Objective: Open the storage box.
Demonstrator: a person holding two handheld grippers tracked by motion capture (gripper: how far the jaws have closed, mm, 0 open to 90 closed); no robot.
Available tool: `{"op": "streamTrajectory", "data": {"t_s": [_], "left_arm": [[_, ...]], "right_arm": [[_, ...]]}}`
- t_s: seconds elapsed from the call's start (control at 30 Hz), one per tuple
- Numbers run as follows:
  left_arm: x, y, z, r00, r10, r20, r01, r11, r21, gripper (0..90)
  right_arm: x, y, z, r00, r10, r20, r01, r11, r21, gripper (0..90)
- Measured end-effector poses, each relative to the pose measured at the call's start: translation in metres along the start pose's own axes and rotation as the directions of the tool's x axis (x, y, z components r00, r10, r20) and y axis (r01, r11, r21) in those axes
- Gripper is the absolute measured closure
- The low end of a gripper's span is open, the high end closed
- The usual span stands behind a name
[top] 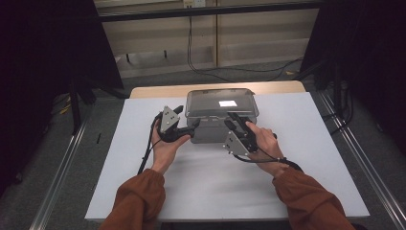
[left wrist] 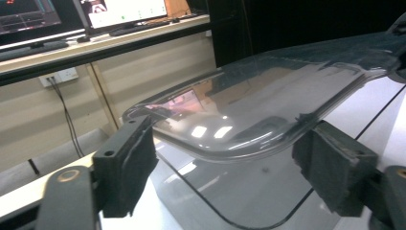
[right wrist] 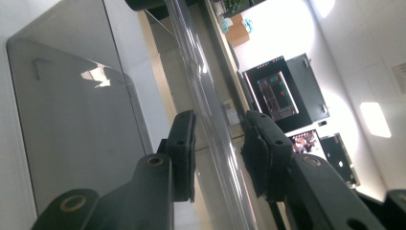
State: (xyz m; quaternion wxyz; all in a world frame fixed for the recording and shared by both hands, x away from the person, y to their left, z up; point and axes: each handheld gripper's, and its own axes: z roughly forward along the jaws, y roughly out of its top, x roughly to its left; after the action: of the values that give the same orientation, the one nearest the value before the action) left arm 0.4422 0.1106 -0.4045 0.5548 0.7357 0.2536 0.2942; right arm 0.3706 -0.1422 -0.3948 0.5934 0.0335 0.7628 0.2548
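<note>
A clear plastic box (top: 210,130) with a clear lid (top: 221,102) stands in the middle of the white table (top: 306,158). My left gripper (top: 187,120) is at the box's left front corner. In the left gripper view its jaws (left wrist: 230,167) stand wide apart, open, with the lid's rounded corner (left wrist: 268,105) between them and touching neither. My right gripper (top: 232,120) is at the lid's front edge. In the right gripper view its jaws (right wrist: 219,153) are drawn close on either side of the lid's rim (right wrist: 210,120), shut on it.
The box is well back from the table's edges. Past the table's far edge a cable (top: 190,52) hangs down a pale wall panel. Dark stands (top: 76,100) flank the table. Monitors (left wrist: 119,9) sit on a shelf behind.
</note>
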Motion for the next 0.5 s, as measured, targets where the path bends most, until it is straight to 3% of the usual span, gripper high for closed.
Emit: {"op": "streamTrajectory", "data": {"t_s": [0.07,0.1,0.17,0.2,0.23,0.3,0.37,0.43,0.5], "left_arm": [[-0.001,0.001,0.0,1.0,0.006,0.004,-0.006,1.0,-0.004,26.8],[-0.001,0.001,0.0,1.0,0.004,0.004,-0.004,1.0,-0.008,28.0],[-0.001,0.002,0.0,0.9999,0.003,0.011,-0.003,1.0,-0.009,29.5],[0.0,0.002,0.0,1.0,0.002,0.009,-0.002,1.0,-0.008,29.7],[0.0,0.002,0.0,1.0,0.002,0.009,-0.002,1.0,-0.008,29.8],[0.0,0.001,0.0,0.9999,0.002,0.011,-0.002,1.0,-0.008,30.0],[0.0,0.001,0.0,0.9999,-0.008,0.008,0.008,0.9999,-0.008,29.9],[0.0,0.001,0.001,0.9999,-0.004,0.01,0.004,1.0,-0.007,30.0],[0.0,0.001,0.0,0.9999,-0.011,0.012,0.011,0.9999,-0.008,30.2]], "right_arm": [[-0.002,-0.003,-0.002,0.9997,0.025,-0.004,-0.025,1.0,0.0,63.6],[-0.005,-0.007,-0.003,0.9968,0.079,-0.013,-0.079,0.997,-0.007,57.3],[-0.006,-0.009,-0.004,0.9951,0.097,-0.015,-0.098,0.995,-0.006,54.4],[-0.006,-0.014,-0.004,0.99,0.139,-0.024,-0.139,0.99,0.006,50.0],[-0.006,-0.014,-0.004,0.99,0.139,-0.024,-0.139,0.99,0.006,50.0],[-0.008,-0.02,-0.004,0.9824,0.184,-0.03,-0.184,0.983,0.015,45.1],[-0.014,-0.028,-0.004,0.9643,0.26,-0.051,-0.259,0.966,0.028,40.8],[-0.016,-0.03,-0.004,0.9594,0.278,-0.051,-0.277,0.961,0.026,39.7],[-0.021,-0.035,-0.004,0.9437,0.327,-0.053,-0.325,0.945,0.034,36.4]]}}
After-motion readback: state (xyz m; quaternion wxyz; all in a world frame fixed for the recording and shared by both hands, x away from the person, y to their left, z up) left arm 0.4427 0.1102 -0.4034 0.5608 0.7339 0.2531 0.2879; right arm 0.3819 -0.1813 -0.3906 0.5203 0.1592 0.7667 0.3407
